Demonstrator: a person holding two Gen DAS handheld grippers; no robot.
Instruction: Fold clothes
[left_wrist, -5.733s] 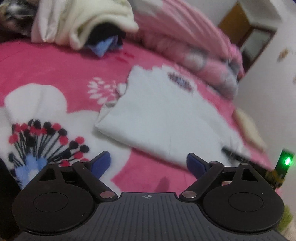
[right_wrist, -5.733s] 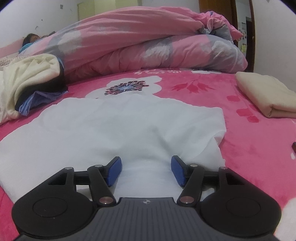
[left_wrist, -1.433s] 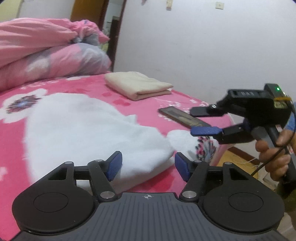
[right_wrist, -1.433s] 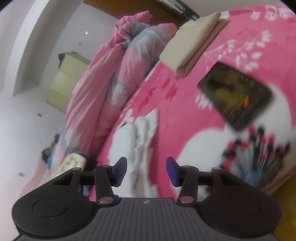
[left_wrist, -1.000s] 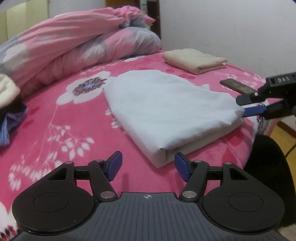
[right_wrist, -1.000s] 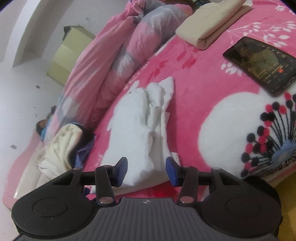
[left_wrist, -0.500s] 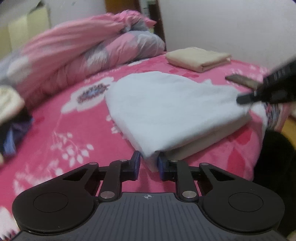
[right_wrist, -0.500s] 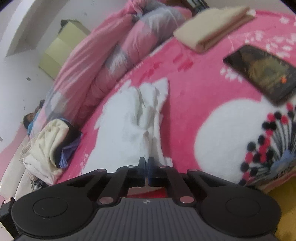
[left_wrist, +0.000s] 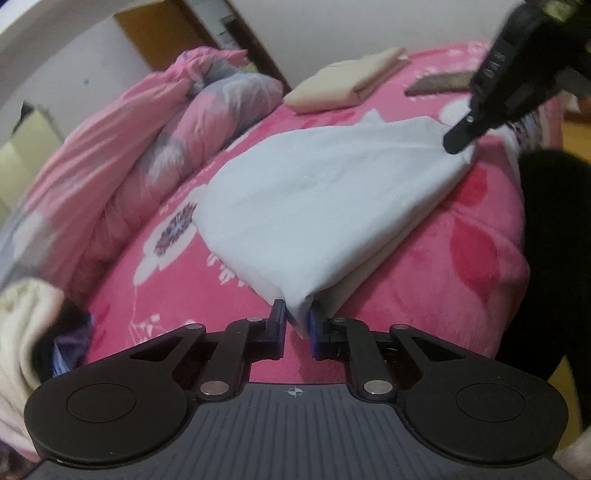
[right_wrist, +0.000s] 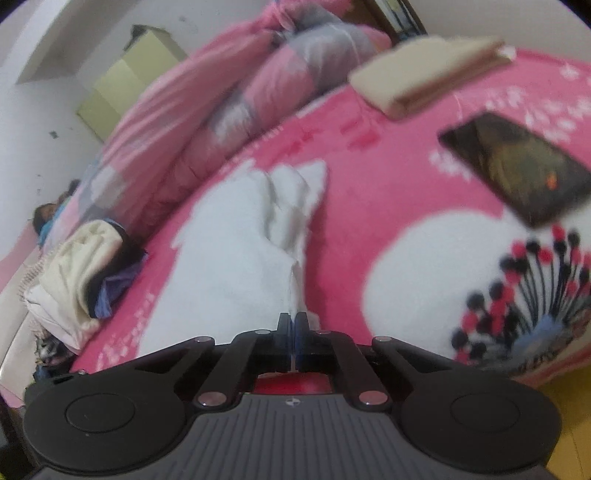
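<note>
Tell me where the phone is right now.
The phone lies flat on the pink blanket, upper right in the right wrist view, between the folded beige cloth and the white garment.

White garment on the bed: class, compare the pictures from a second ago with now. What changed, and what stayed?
Both hand-held grippers closed: the left on the white garment's near corner, the right on its other near corner. The beige folded cloth and phone stayed put.

Garment (left_wrist: 325, 206) on bed (left_wrist: 476, 266); phone (right_wrist: 517, 170), folded cloth (right_wrist: 424, 85) behind
</note>
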